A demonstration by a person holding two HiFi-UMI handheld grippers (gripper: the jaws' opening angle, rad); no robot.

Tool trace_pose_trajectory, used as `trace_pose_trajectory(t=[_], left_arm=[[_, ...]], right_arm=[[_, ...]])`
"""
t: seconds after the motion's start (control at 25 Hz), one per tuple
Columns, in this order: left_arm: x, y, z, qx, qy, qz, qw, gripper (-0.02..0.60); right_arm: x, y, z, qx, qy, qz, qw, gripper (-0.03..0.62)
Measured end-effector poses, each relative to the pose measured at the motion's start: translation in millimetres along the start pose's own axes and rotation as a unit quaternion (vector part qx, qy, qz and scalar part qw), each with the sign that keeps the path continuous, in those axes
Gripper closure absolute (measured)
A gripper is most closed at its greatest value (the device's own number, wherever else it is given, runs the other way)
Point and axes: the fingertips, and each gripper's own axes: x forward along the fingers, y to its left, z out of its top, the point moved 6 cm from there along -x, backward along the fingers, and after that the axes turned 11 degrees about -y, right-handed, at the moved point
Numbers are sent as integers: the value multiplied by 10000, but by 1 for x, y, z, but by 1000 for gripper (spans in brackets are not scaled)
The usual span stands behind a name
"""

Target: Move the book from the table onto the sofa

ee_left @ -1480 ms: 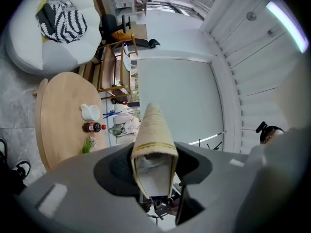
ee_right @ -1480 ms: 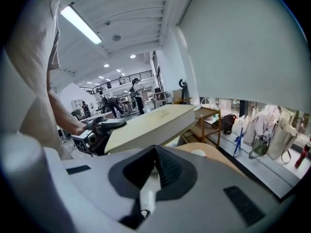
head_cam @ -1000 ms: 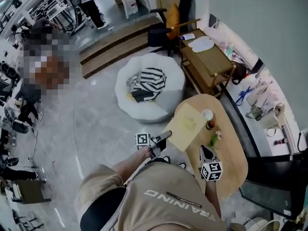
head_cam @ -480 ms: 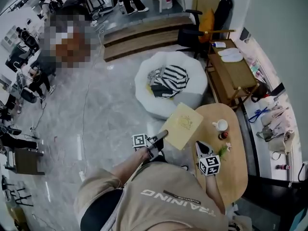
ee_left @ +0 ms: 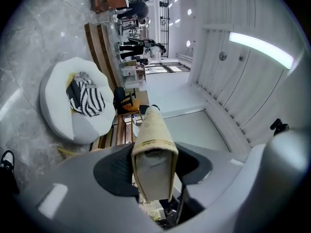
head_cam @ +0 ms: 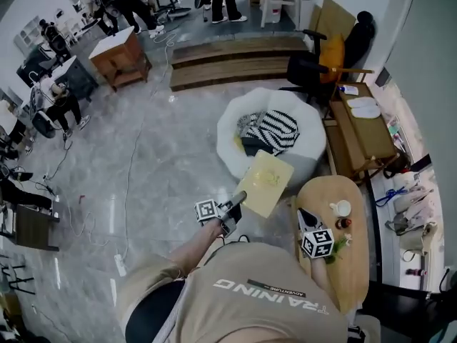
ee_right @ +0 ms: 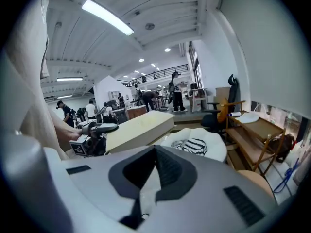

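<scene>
A pale yellow book hangs in the air over the grey floor, just in front of the white round sofa. My left gripper is shut on the book's near edge. In the left gripper view the book stands on edge between the jaws of the left gripper, with the sofa ahead on the left. My right gripper is shut and empty over the near end of the oval wooden table. The right gripper view shows its shut tips with the book beyond them.
A striped cloth and a dark item lie on the sofa. On the table stand a white cup, a small bottle and a plant. A wooden rack and a black chair stand behind. Cables cross the floor.
The book has left the table and travelled toward the sofa in my left gripper. The right gripper has moved along beside it, still shut.
</scene>
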Motion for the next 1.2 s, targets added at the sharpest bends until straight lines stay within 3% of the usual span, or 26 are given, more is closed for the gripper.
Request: trace_pose_trajectory(t=[0.2, 0.56, 0.64, 0.72, 1.0, 1.2], left_arm=[[-3, -4, 41, 20, -160, -190, 9997, 368], [-14, 28, 93, 124, -215, 198, 9995, 368], [-9, 25, 97, 86, -313, 62, 9995, 368], [0, 20, 101, -49, -465, -75, 9989, 368], [32, 23, 124, -116, -768, 17, 9970, 368], [68, 13, 141, -33, -961, 48, 9954, 368]], right_arm=[[47, 17, 4, -367, 148, 201, 9990, 589], [109, 23, 13, -59, 105, 177, 9998, 589], [118, 21, 12, -58, 195, 253, 9995, 589], [132, 15, 13, -105, 254, 343, 9990, 589], [185, -17, 25, -334, 338, 723, 9963, 589], [212, -53, 45, -100, 161, 810, 9965, 589]])
